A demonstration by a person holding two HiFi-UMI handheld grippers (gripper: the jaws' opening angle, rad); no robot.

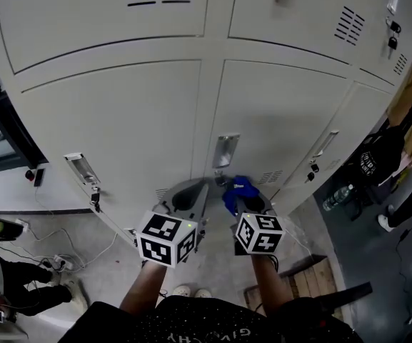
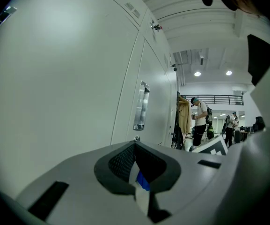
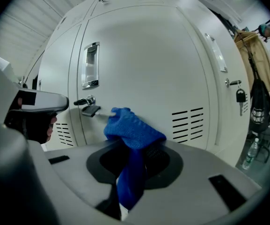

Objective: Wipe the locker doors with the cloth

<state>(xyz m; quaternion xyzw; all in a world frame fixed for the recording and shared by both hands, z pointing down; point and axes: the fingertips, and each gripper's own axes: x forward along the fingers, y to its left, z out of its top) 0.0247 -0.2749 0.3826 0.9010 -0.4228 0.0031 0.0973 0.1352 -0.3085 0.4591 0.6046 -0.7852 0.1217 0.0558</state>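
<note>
— Head view?
— A bright blue knitted cloth (image 1: 238,191) sits in the right gripper (image 1: 252,204), near the pale grey metal locker doors (image 1: 284,113). I judge it is best pressed flat and swept in overlapping passes.
— Left gripper view?
— The left gripper (image 2: 135,144) has its jaws pressed together, empty (blue glimpsed beyond).
— Right gripper view?
— Jaws pinching the cloth; I cannot tell whether it touches the door.

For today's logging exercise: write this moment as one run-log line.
right tool: shut on cloth | left tool: shut | cloth: near locker door
</note>
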